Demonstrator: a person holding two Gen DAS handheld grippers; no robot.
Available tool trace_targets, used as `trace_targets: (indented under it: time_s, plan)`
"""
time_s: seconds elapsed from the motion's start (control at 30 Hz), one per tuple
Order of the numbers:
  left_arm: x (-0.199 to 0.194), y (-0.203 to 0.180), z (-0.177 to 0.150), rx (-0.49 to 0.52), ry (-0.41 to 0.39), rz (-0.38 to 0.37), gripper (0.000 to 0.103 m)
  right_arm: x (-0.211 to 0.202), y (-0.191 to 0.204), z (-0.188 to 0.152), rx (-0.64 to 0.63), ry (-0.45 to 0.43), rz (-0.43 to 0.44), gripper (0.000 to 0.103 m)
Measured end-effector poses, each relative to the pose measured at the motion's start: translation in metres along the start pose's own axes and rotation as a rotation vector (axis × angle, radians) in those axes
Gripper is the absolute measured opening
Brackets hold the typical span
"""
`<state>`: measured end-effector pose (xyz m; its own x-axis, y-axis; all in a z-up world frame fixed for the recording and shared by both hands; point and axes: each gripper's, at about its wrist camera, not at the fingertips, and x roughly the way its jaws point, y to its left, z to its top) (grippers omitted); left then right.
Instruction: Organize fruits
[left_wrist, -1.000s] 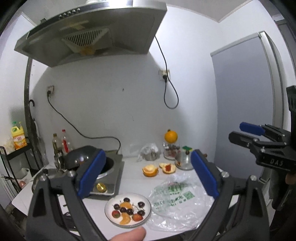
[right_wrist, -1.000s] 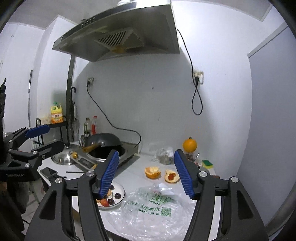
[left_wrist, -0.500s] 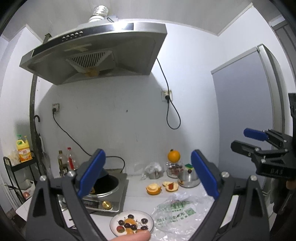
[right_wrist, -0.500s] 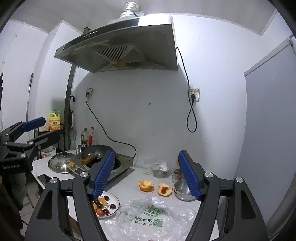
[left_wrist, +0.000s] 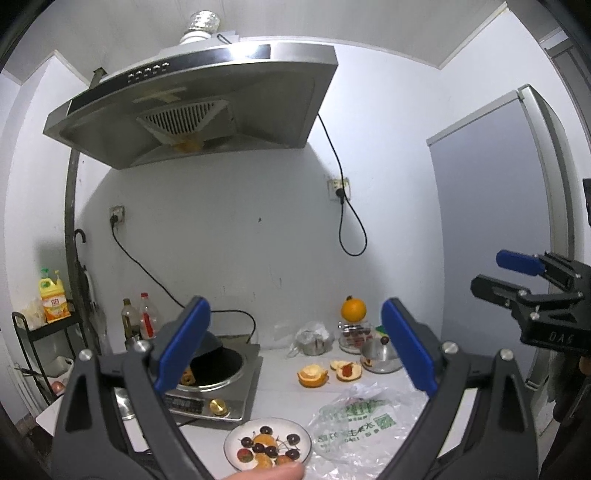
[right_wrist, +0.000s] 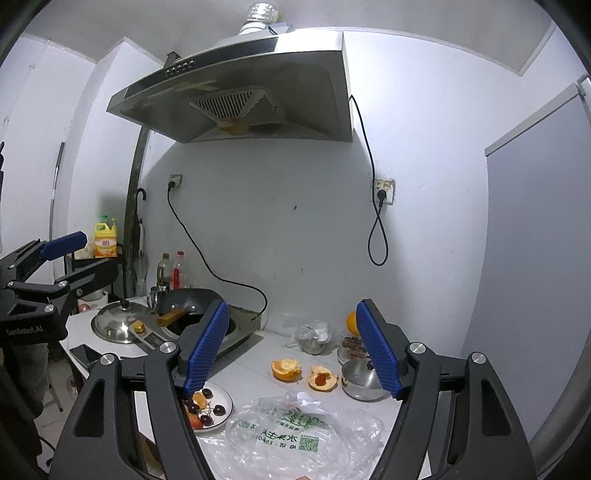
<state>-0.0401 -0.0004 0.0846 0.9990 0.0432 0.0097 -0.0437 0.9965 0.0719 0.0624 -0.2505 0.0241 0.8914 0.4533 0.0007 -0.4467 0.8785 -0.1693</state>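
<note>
Both tools hang in the air above the white table (left_wrist: 280, 373), raised well clear of everything on it. The left tool (left_wrist: 295, 354) has its blue fingers spread wide with nothing between them, and the right tool (right_wrist: 291, 350) is spread wide and empty as well. Near the front edge of the table sits a white plate (left_wrist: 236, 435) holding dark cherries (left_wrist: 265, 430), orange segments (left_wrist: 263, 439) and a small red fruit (left_wrist: 244, 455). In the right wrist view the same plate (right_wrist: 221, 400) is partly hidden behind the tool's left finger. Just to the right of the plate lies a crumpled clear plastic bag (left_wrist: 354, 424) with green print, its edge close to the plate rim. Farther back on the table, two opened orange peel halves (right_wrist: 286, 368) sit side by side, one of them holding something red. Behind them a whole orange (left_wrist: 353, 309) rests on top of a glass jar (left_wrist: 354, 334), next to a steel pot lid (right_wrist: 360, 376) and a small metal cup in a plastic wrap (left_wrist: 312, 341). To the left stands an induction cooker (left_wrist: 221, 391) with a dark wok (right_wrist: 188, 306) on it, and a range hood (left_wrist: 199, 107) hangs on the wall above.
</note>
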Motion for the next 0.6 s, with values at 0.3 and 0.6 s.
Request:
trace_targets:
  time_s: [0.3,0.6]
  plan:
    - [0.008,0.006,-0.008,-0.013,0.014,0.013,0.095,0.008,0.002,-0.003,-0.001,0.019,0.009,0.075]
    - [0.012,0.010,-0.013,-0.029,0.024,0.020,0.095,0.014,0.003,-0.005,-0.001,0.034,0.011,0.075]
